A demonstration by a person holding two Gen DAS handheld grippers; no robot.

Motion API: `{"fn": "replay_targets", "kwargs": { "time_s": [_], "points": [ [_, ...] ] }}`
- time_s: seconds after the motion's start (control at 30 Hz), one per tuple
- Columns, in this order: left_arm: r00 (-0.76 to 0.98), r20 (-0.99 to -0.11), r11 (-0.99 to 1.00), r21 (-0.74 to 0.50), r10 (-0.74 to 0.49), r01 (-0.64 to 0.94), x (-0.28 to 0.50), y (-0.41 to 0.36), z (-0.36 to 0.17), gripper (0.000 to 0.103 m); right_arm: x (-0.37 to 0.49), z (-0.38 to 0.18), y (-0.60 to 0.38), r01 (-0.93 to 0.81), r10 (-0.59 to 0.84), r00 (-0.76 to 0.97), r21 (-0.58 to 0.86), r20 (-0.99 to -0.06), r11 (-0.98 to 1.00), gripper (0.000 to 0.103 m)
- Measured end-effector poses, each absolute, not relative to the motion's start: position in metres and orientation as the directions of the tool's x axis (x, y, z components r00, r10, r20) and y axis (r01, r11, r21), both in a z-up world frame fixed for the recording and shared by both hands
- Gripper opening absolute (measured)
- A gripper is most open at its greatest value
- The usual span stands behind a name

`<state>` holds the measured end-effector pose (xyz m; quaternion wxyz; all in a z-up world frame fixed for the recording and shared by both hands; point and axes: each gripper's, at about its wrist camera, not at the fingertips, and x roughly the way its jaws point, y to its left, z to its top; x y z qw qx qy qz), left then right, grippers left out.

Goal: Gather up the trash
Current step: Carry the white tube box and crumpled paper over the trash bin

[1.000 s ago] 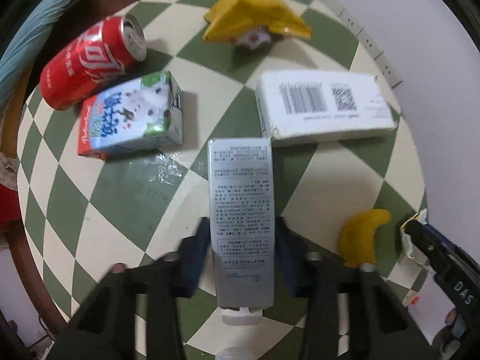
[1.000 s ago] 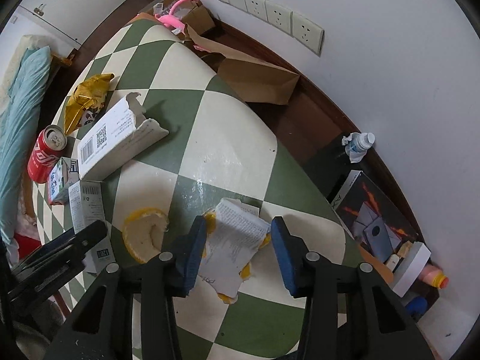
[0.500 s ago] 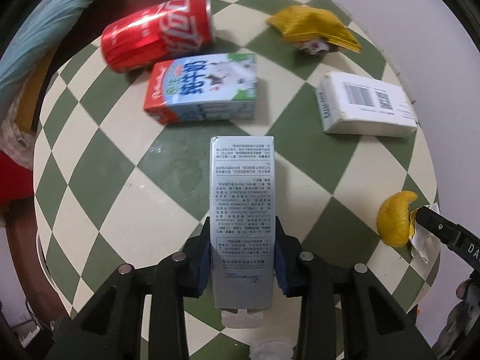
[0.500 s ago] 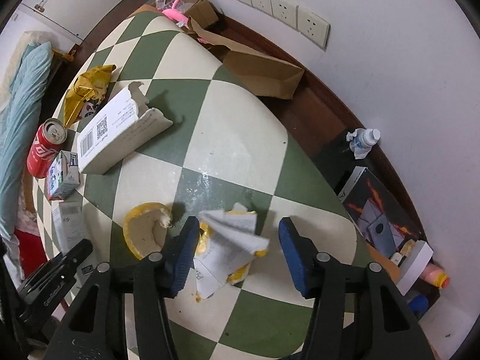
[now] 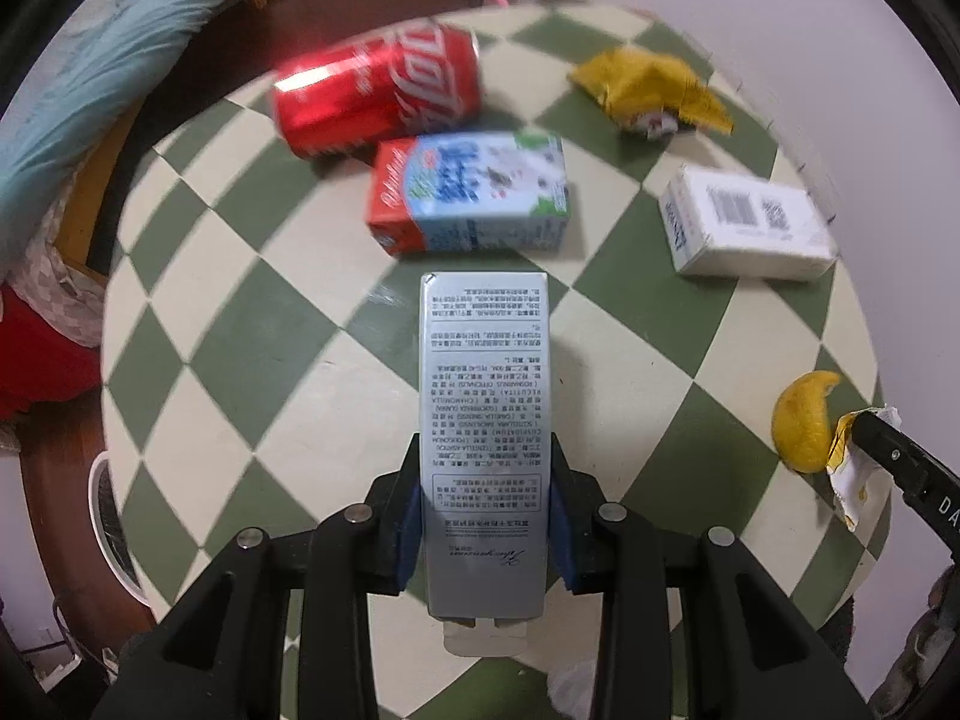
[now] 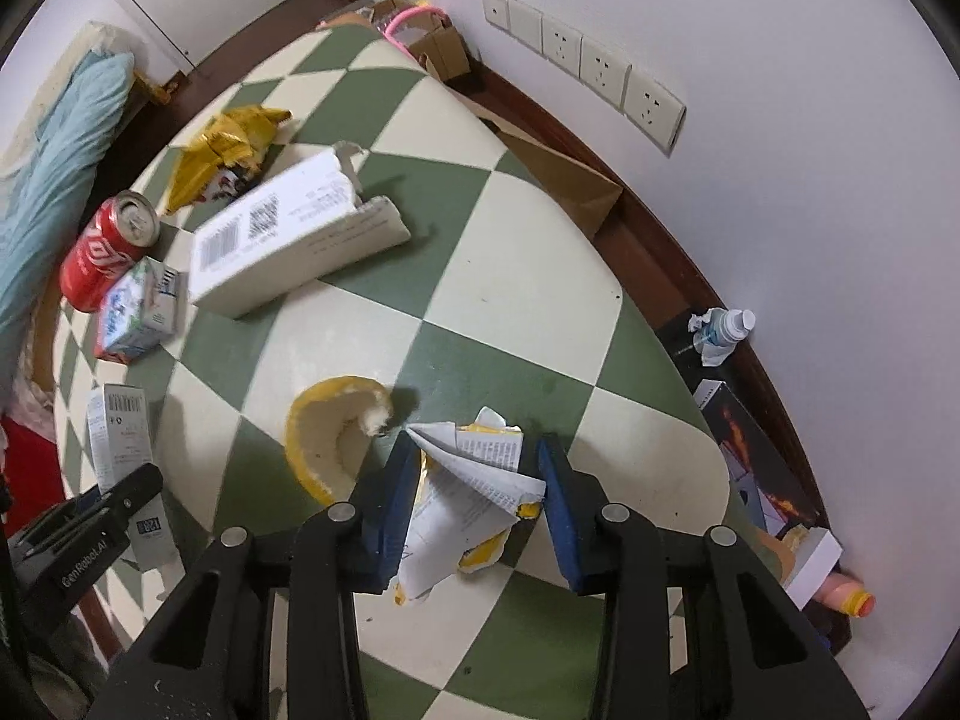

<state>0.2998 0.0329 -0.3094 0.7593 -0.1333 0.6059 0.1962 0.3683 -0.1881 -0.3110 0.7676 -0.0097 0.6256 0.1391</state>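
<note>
Green-and-cream checks cover the round table (image 6: 528,300), pushed close to a white wall with a row of sockets. Our left gripper (image 5: 485,510) is clenched on the silver carton (image 5: 483,420), pads squeezing its long sides near the lower end, and the carton appears raised off the cloth. Our right gripper (image 6: 474,498) straddles the crumpled paper wrapper (image 6: 468,498); the left pad presses the paper, the right pad seems just short of it (so we cannot tell whether the grip is made).

To do this well, we judge the right jaws should close fully before any lift, since loose paper slips easily. The citrus peel (image 6: 333,432) lies just beside the wrapper and should be left clear of the pads. Red can (image 5: 378,96), milk carton (image 5: 471,192), white box (image 5: 747,228) and yellow foil wrapper (image 5: 651,90) wait on the table. No bin shows, so we carry both loads steadily.
</note>
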Motion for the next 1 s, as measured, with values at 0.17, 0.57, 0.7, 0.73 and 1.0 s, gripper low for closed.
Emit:
{"fn": "replay_targets", "kwargs": {
  "time_s": [0.17,0.57,0.7,0.73,1.0],
  "points": [
    [0.274,-0.947,0.877,0.013,0.165,-0.481,0.273,0.04,-0.256,0.031,0.36,-0.276,-0.185,-0.258,0.252,0.216,0.194,-0.943,0.947,0.041],
    [0.436,-0.849,0.799,-0.029,0.297,-0.601,0.187,0.156,-0.151,0.031,0.317,-0.176,-0.068,-0.479,0.434,0.24,0.283,-0.868,0.831,0.041],
    [0.436,-0.823,0.745,-0.025,0.363,-0.666,0.135,0.199,-0.127,0.031,0.281,-0.156,-0.001,-0.574,0.502,0.192,0.319,-0.843,0.755,0.041],
    [0.429,-0.819,0.724,-0.025,0.38,-0.689,0.116,0.215,-0.123,0.031,0.268,-0.152,0.02,-0.601,0.519,0.171,0.329,-0.838,0.728,0.041],
    [0.315,-0.865,0.555,-0.052,0.391,-0.83,-0.012,0.319,-0.157,0.031,0.148,-0.178,0.176,-0.746,0.553,-0.043,0.395,-0.832,0.536,0.041]
  ]
}}
